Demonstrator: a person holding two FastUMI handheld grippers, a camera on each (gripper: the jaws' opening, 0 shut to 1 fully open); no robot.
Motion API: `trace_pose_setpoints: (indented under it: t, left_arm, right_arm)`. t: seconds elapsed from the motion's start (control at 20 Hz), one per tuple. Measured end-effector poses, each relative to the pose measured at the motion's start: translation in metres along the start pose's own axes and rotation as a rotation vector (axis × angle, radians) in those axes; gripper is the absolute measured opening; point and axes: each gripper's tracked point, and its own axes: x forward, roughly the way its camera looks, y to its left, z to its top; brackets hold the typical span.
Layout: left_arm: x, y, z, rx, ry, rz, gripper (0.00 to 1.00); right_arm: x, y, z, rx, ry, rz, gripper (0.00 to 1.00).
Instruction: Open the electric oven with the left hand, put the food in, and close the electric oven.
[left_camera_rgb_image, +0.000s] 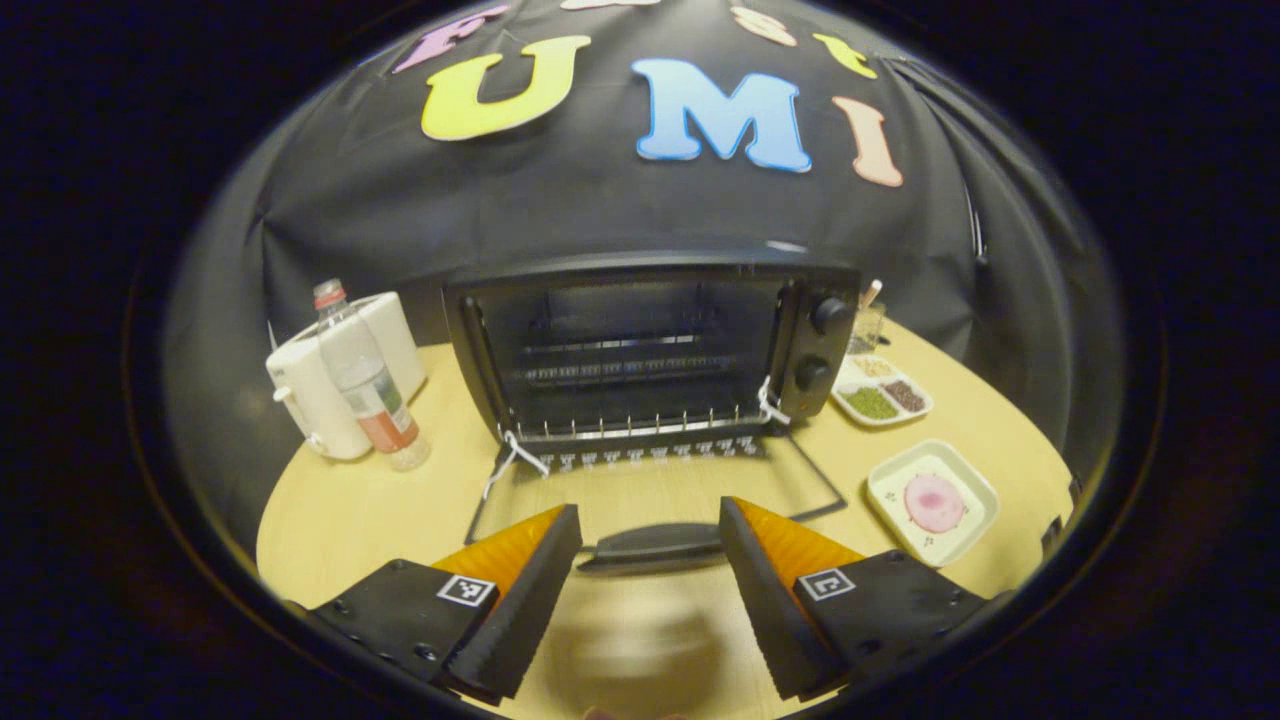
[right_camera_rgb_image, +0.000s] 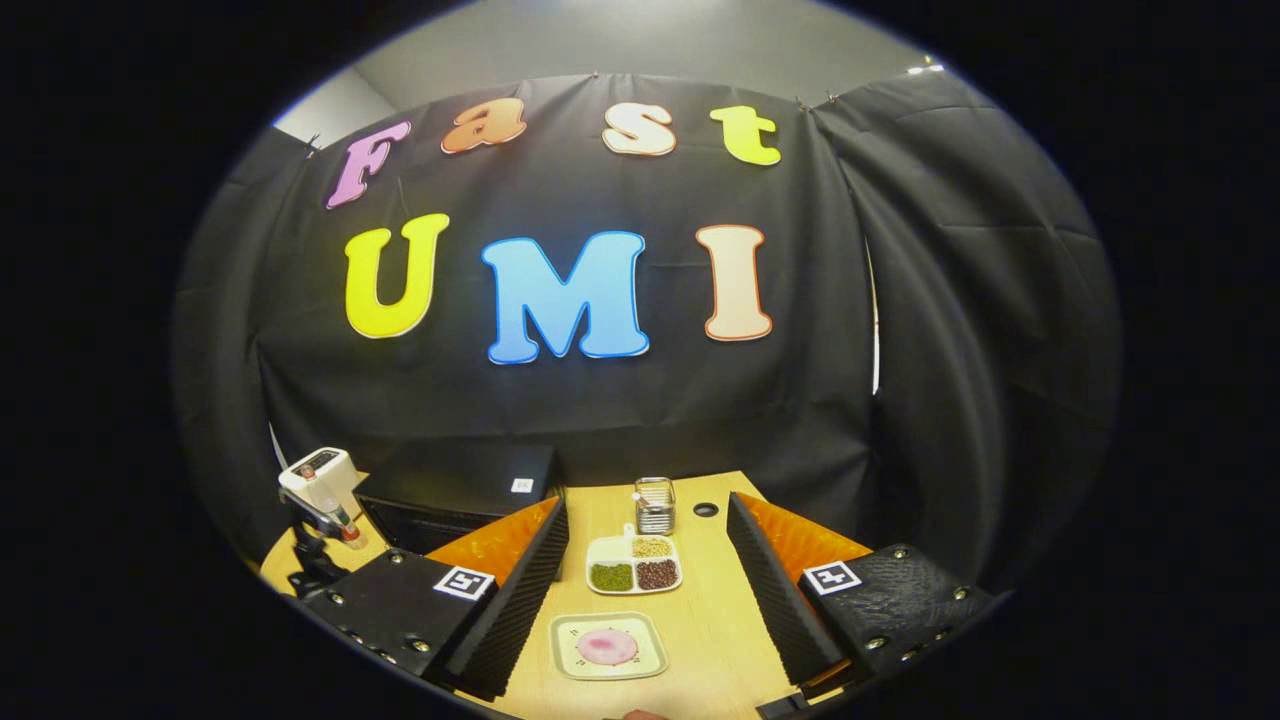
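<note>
The black electric oven (left_camera_rgb_image: 640, 345) stands at the back of the table with its door (left_camera_rgb_image: 660, 480) folded down flat toward me and the wire rack inside in view. My left gripper (left_camera_rgb_image: 650, 512) is open, its fingers either side of the door's handle (left_camera_rgb_image: 650, 548) without touching it. The food, a round pink piece (left_camera_rgb_image: 932, 500), lies on a square white plate (left_camera_rgb_image: 975, 490) to the oven's right. In the right gripper view my right gripper (right_camera_rgb_image: 645, 505) hangs open and empty above the table, with the same food (right_camera_rgb_image: 607, 647) on its plate (right_camera_rgb_image: 650, 632) low between its fingers. The oven (right_camera_rgb_image: 455, 485) is at the left there.
A white appliance (left_camera_rgb_image: 310, 395) and a plastic bottle (left_camera_rgb_image: 365, 385) stand left of the oven. A divided dish of beans (left_camera_rgb_image: 882, 392) and a glass jar (left_camera_rgb_image: 865, 325) sit at its right. The round wooden table's edge (left_camera_rgb_image: 1040, 450) curves close behind the plate.
</note>
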Motion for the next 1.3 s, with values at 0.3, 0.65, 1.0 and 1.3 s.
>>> trace_pose_setpoints:
  t: [0.3,0.65,1.0,1.3]
  left_arm:
    - [-0.085,0.001,0.143,0.0,-0.311,0.006,0.99]
    - [-0.195,0.012,0.227,-0.064,-0.556,0.056,0.98]
    - [-0.22,0.041,0.193,-0.06,-0.508,0.159,0.98]
    - [-0.223,0.063,0.179,-0.091,-0.476,0.225,0.94]
  right_arm:
    - [0.041,0.004,-0.078,0.097,0.309,0.188,0.97]
    - [0.079,0.0,-0.187,0.108,0.707,0.334,0.95]
    - [0.117,-0.018,-0.27,0.004,0.896,0.239,0.95]
    - [0.131,-0.026,-0.314,-0.138,0.992,0.192,0.95]
